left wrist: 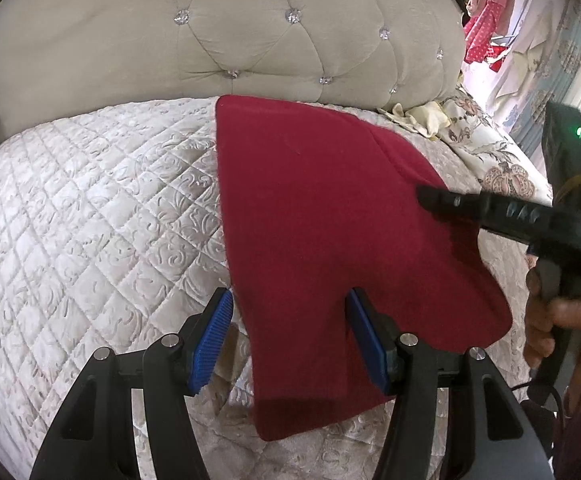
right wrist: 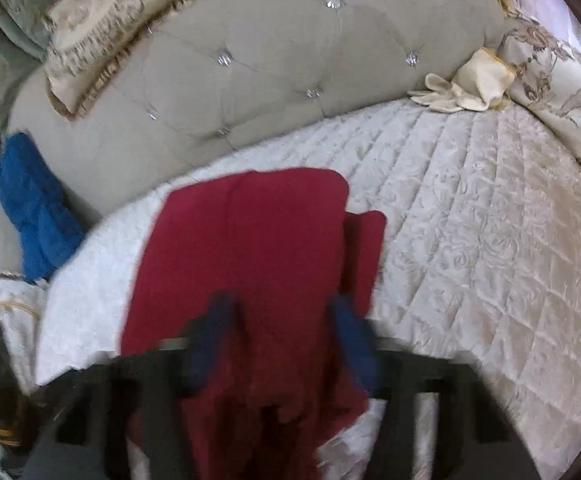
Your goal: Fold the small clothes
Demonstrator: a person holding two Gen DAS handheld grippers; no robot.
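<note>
Motion blur smears the right gripper and the near end of the dark red garment, so whether its pads press the cloth cannot be told.

- pretty clearly a bedroom in someone's home, everything sits on a bed with a white quilted bedspread
- beige tufted headboard with shiny crystal-like buttons right behind it
- frilly embroidered pillow propped up on the headboard
- floral patterned bedding bunched at the side, cream gloves lying next to it
- clothes hanging in the background, red and pink stuff, plus pale blue curtains
</note>
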